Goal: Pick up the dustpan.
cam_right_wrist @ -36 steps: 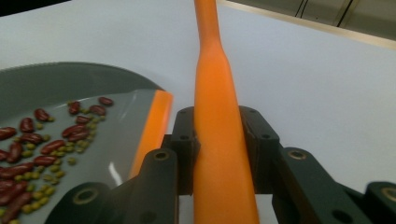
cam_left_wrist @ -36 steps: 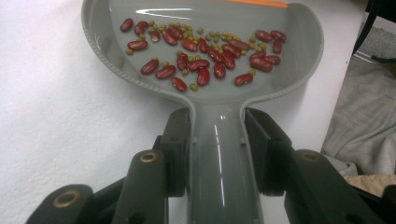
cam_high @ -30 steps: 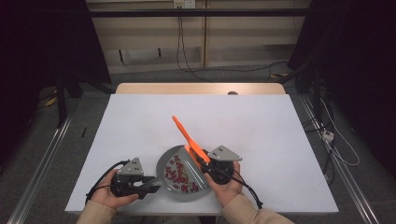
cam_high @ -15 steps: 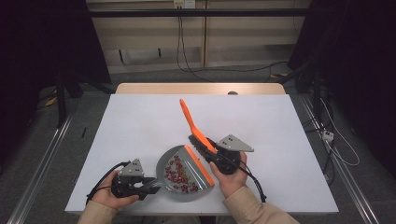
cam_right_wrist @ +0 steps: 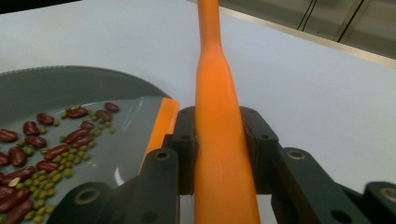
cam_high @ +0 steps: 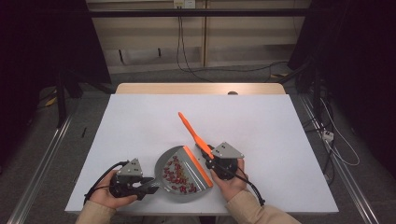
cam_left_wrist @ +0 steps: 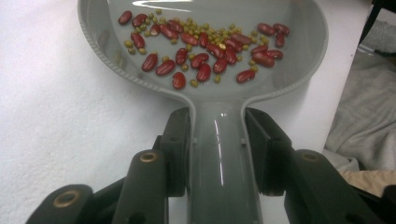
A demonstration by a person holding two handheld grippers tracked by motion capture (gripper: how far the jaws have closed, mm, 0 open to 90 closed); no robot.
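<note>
On the white bench point(cam_high: 261, 126), near its front edge, sits a grey dustpan point(cam_high: 173, 159) with an orange lip, holding dark red beans point(cam_left_wrist: 204, 72) and small green ones point(cam_left_wrist: 207, 34). The left gripper point(cam_high: 142, 185) has its jaws clamped on the pan's handle. The right gripper point(cam_high: 211, 160) has its jaws tight on an orange brush handle point(cam_high: 192, 131). No writing shows.

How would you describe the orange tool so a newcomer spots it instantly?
Start at the white table and go to its near edge, where a grey dustpan holds red and green beans. Just right of the pan, the right gripper clamps the orange brush handle, which points up and away over the table. It is the only long, bright orange stick here.
</note>
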